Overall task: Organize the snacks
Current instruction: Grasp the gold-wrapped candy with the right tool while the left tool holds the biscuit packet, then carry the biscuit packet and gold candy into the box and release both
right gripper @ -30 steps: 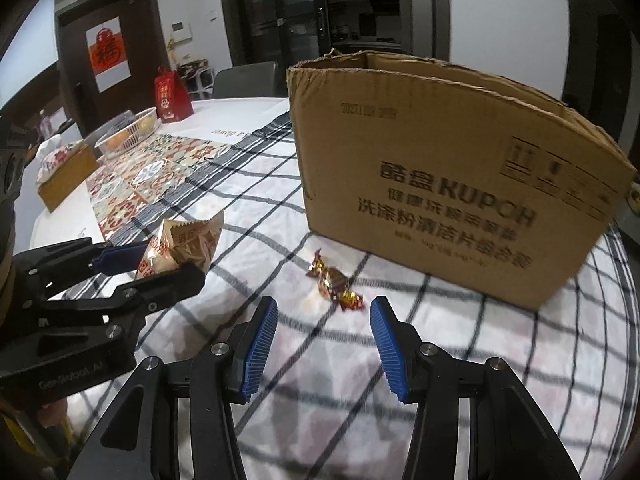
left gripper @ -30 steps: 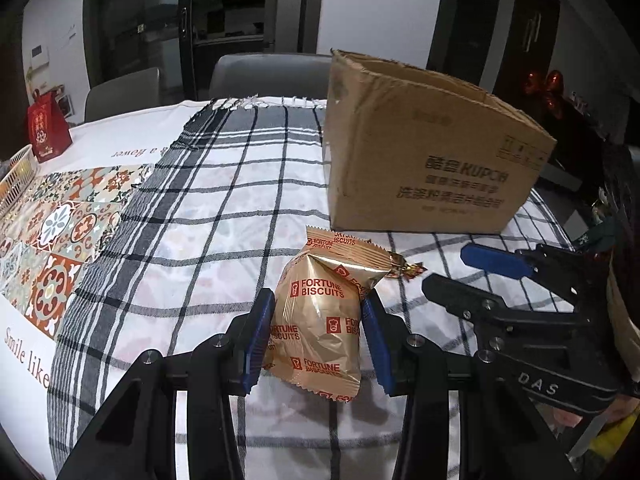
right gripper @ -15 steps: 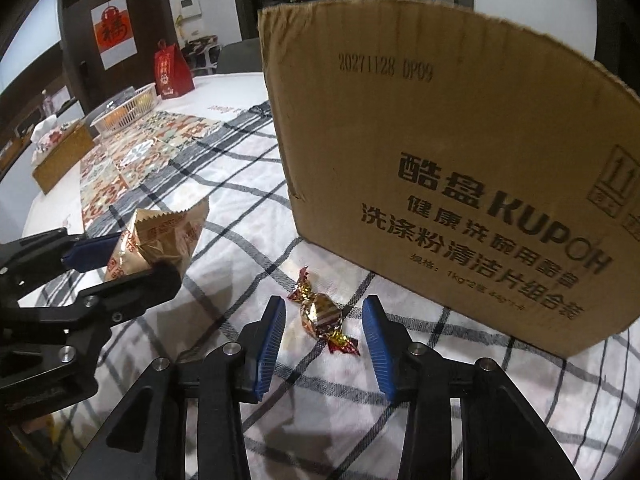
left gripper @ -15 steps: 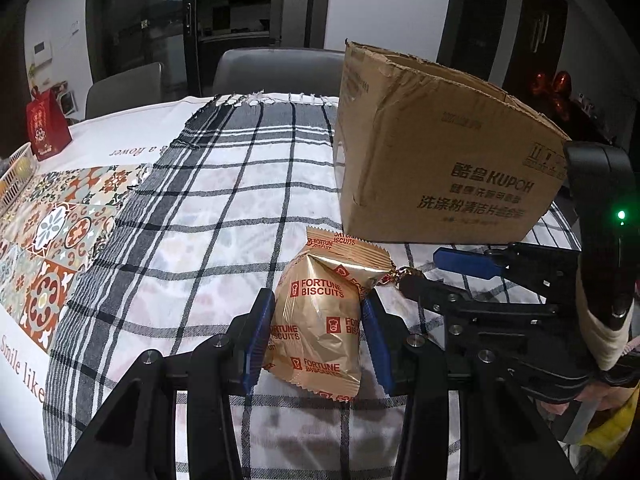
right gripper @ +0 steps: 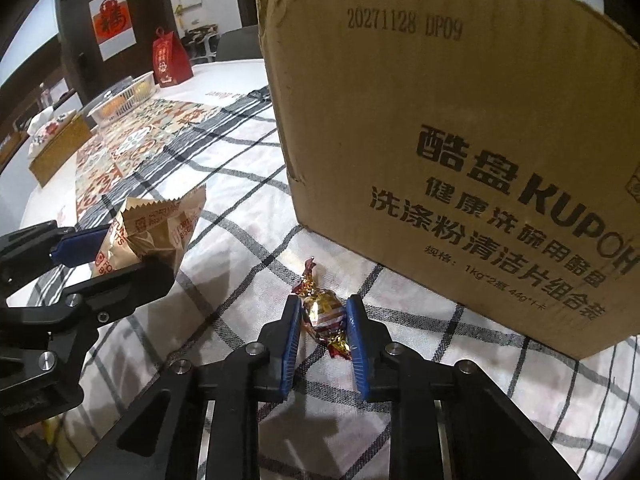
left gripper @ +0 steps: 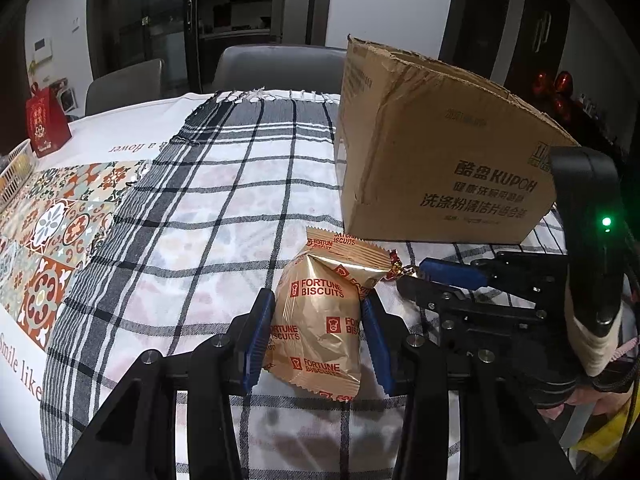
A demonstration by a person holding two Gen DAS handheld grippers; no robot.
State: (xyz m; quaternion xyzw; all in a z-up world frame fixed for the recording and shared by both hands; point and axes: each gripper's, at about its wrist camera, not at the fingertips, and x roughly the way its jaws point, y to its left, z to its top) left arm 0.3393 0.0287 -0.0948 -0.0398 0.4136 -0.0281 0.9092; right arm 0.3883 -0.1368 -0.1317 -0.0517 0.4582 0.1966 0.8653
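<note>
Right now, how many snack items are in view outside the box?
2. The Fortune Biscuits packet sits clamped in the left hand-held gripper; the foil-wrapped candy lies on the checked cloth between the right hand-held gripper fingers. The cardboard box interior is hidden.

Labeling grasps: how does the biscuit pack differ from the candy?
Size: the biscuit pack is far bigger than the candy.
Shape: the pack is a puffy pillow bag with crimped ends; the candy is a small lump with twisted ends.
Print: the pack reads FORTUNE BISCUITS in red; the candy shows stripes, no readable text.
Holder: the pack sits in the left claw, the candy in the right claw.
Shared: gold foil, near the box.
</note>
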